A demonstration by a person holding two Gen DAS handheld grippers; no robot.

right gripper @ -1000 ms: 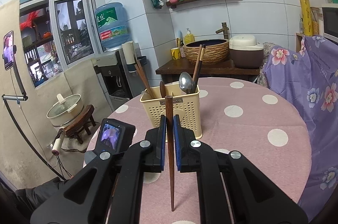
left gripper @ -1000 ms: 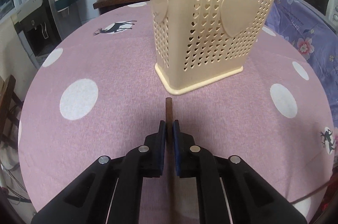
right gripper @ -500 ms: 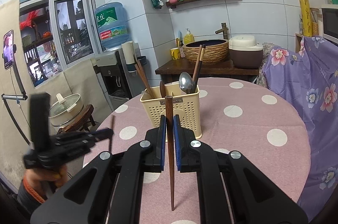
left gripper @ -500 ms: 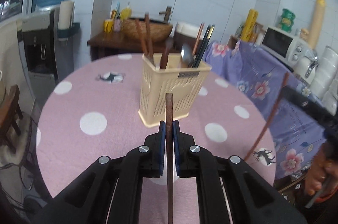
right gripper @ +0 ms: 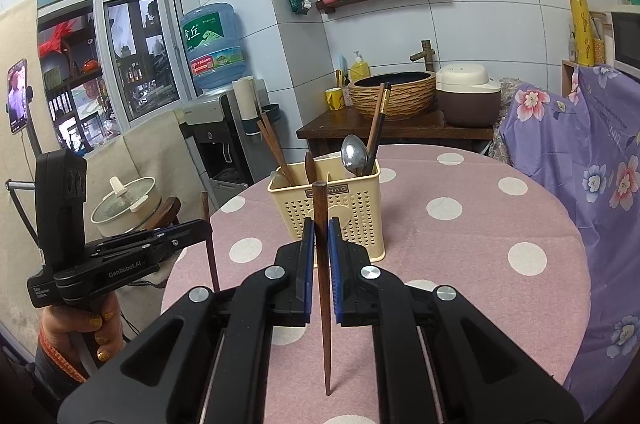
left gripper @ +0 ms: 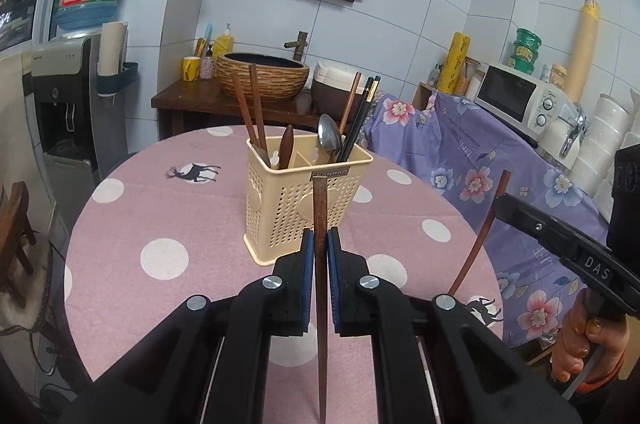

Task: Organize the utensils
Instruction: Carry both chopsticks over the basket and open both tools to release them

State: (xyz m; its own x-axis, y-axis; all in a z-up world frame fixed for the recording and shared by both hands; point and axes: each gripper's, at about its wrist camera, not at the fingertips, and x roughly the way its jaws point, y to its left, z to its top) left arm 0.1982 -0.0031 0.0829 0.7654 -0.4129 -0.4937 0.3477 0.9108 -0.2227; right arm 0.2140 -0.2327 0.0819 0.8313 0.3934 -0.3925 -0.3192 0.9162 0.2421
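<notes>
Chopsticks, two dark wooden ones, each clamped upright in its own jaws above the counter [left gripper: 168, 224]. Left chopstick [left gripper: 320, 244] pinched between the blue pads of the left gripper [left gripper: 318, 264], blunt end up, tip pointing down, held just in front of the utensil basket [left gripper: 296, 204]. Right chopstick [right gripper: 322, 264] gripped the same way in the right gripper [right gripper: 320, 264], jaws narrowed tight on the wood, also in front of the basket [right gripper: 344, 212]. Basket upright near the middle of the pink dotted counter, divided into compartments, already holding a metal spoon [left gripper: 329, 140], a wooden spoon [left gripper: 285, 150] and several chopsticks, brown to the left of the metal spoon, dark to its right. Exact compartments hard to tell apart from here, perhaps three. Left hand [right gripper: 86, 332] low to the left of the basket in the right wrist view, right hand [left gripper: 588, 340] low to its right in the left wrist view.
</notes>
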